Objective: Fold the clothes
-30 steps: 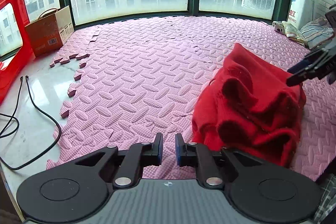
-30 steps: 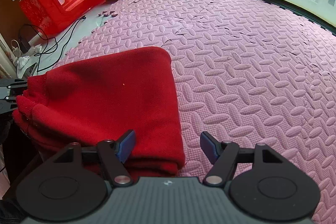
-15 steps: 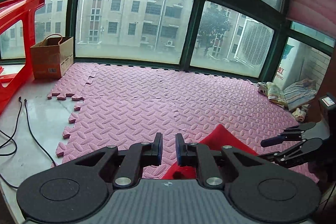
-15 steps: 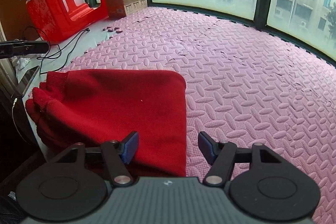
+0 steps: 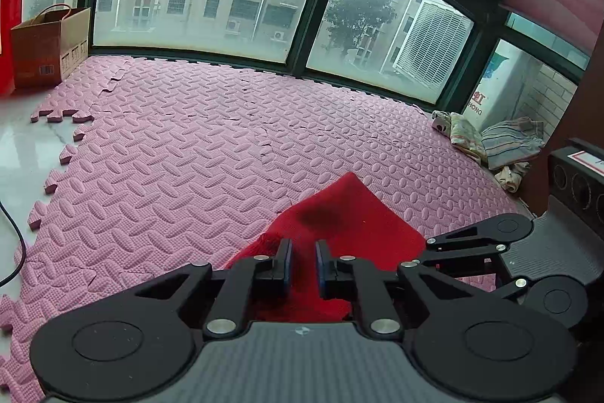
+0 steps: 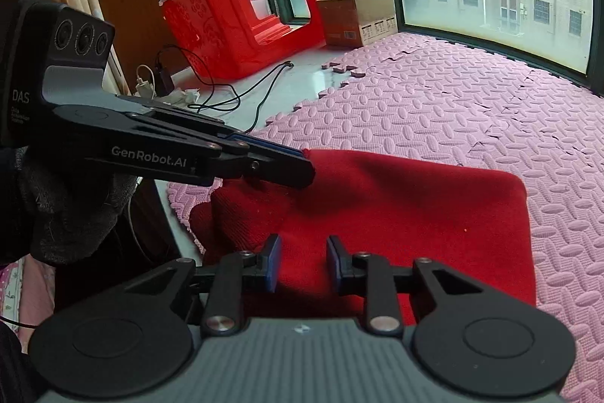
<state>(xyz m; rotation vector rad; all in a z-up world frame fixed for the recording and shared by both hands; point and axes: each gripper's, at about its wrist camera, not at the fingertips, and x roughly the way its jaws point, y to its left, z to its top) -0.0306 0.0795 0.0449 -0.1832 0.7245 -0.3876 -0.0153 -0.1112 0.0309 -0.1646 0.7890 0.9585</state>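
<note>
A folded red garment [image 5: 351, 214] lies on the pink foam mat [image 5: 188, 157]. My left gripper [image 5: 303, 261] is shut with nothing between its fingers. The right wrist view shows it from the side, tip [image 6: 307, 169] at the red garment's [image 6: 396, 214] far left corner. My right gripper [image 6: 304, 265] is over the garment's near edge and its jaws are closing. Red cloth shows in the gap between the pads, with no visible pinch. In the left wrist view the right gripper [image 5: 428, 248] reaches the garment from the right, its tips hidden behind my left finger.
A red plastic stool [image 6: 245, 17], a cardboard box [image 6: 358, 14] and loose cables [image 6: 256, 93] sit at the mat's left end. A small pile of clothes [image 5: 502, 146] lies at the far right by the windows. A gloved hand [image 6: 68, 206] holds the left gripper.
The right jaws have narrowed from wide to a small gap, and the gripper has shifted along the garment's near edge. The left gripper has risen, tilted up and come to the garment's corner.
</note>
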